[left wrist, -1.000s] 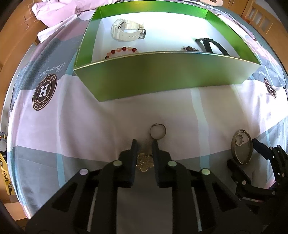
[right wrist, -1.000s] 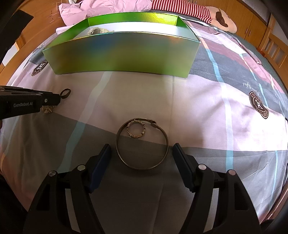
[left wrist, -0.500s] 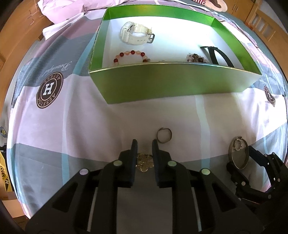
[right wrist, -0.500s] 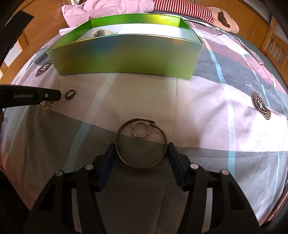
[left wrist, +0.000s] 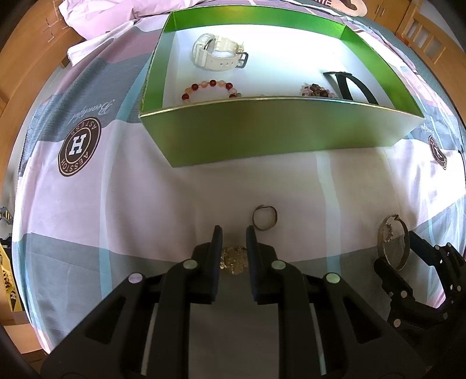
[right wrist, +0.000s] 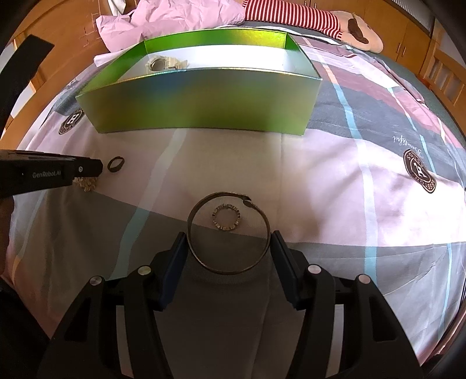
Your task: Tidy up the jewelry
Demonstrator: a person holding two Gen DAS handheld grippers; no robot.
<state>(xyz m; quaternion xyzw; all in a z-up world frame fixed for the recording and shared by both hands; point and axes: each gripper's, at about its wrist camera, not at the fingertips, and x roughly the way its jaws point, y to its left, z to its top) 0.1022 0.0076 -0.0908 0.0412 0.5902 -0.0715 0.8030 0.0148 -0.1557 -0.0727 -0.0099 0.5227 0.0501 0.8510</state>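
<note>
My left gripper (left wrist: 234, 233) is shut on a small gold chain clump (left wrist: 234, 260) and holds it over the bedspread; the clump also shows in the right wrist view (right wrist: 85, 183). A dark ring (left wrist: 264, 222) lies just ahead of it. My right gripper (right wrist: 228, 240) has its fingers against both sides of a large metal bangle (right wrist: 228, 233) lying on the bed, with a small beaded ring (right wrist: 226, 217) inside it. The green box (left wrist: 279, 128) holds a white watch (left wrist: 217, 52), a red bead bracelet (left wrist: 211, 87), a dark bead bracelet (left wrist: 317, 89) and a black strap (left wrist: 349, 84).
The box stands on a pink and grey bedspread (left wrist: 116, 189) with round logo prints. Crumpled pink bedding (right wrist: 174, 20) and a striped plush (right wrist: 305, 17) lie behind the box. Wooden bed frame (left wrist: 20, 58) borders the left side.
The left gripper has risen with the gold clump, so the box interior shows more. The right gripper's fingers have closed inward onto the bangle's sides.
</note>
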